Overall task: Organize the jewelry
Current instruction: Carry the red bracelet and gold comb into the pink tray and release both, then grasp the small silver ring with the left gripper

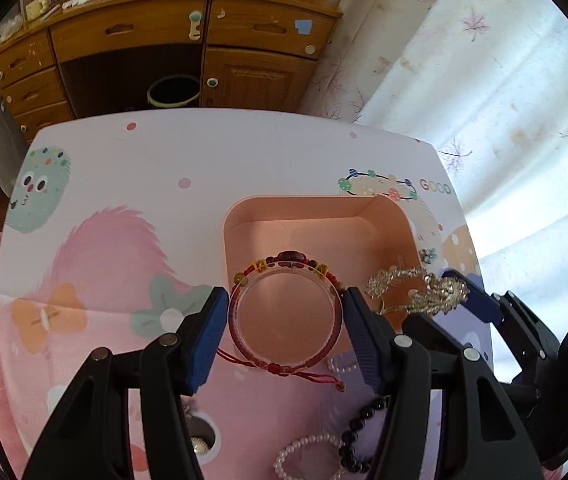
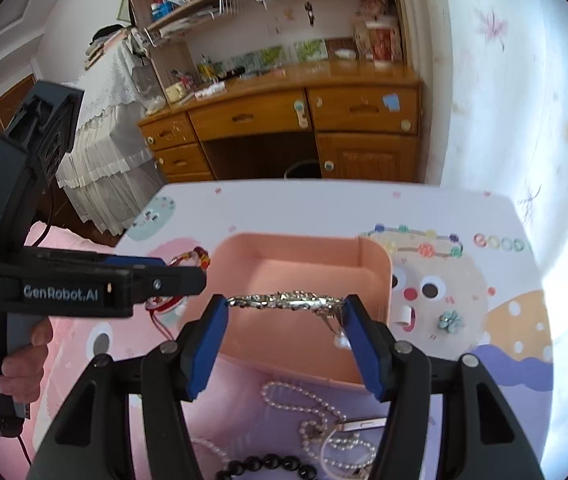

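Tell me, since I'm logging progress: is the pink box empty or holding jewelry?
Empty, as far as its visible floor shows: the pink box interior is bare. The red bracelet and silver piece are held above it.

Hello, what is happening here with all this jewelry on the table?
A person is sorting jewelry with two handheld tongs. The left tongs hold a clear ring wrapped with a red beaded cord bracelet above the pink square plastic box. The right tongs hold a sparkly silver crystal piece over the same box. A white pearl strand and a dark bead bracelet lie on the table.

Bangle (image 1: pixel 285 312) left of brooch (image 1: pixel 415 290), both above box's (image 1: pixel 244 216) near rim; pearls (image 2: pixel 315 412) before it.
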A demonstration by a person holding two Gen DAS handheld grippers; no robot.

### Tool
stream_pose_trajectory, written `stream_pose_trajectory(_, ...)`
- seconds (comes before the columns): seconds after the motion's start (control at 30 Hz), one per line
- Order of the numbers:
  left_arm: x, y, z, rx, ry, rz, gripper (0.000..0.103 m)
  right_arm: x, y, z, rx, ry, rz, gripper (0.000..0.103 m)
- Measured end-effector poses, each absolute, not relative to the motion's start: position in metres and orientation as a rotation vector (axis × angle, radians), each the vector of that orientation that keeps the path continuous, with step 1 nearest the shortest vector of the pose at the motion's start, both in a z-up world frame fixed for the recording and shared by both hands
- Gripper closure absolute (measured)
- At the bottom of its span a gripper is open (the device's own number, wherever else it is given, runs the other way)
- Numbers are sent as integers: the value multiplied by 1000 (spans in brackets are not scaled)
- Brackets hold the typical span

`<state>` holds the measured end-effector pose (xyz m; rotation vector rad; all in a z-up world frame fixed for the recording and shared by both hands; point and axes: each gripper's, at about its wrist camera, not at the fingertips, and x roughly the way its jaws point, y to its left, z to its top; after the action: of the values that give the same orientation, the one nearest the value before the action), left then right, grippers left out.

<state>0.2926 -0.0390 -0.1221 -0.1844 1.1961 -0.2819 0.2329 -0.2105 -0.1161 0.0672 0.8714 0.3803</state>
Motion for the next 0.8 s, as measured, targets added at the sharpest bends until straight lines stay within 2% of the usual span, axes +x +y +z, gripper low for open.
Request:
stream_pose_trajectory(0.03, 295, -40, -125, -193, 1200, -278, 46, 235, -213, -121, 75, 881, 383, 43)
stream_pose_trajectory(0.07, 297, -40, -130, -206, 1202, -273, 40, 237, -214, -126, 81, 890, 385, 43)
stream_pose_trajectory(0.1, 300, -41, -133, -217, 1210, -257, 20, 239, -216, -130, 91, 905, 385, 43)
stream_pose_trajectory(0.17, 301, -40, -136, -221, 1212, -224, 1, 244, -219, -136, 104, 942, 384, 43)
stream_pose_trajectory(0.43, 289, -32, -119, -205, 1178, -178, 1, 233, -229, -127, 115, 930, 371, 43)
stream_pose_trajectory(0.8, 226, 20, -88, -182, 1148, -85, 1, 197, -232, -102, 132, 920, 323, 43)
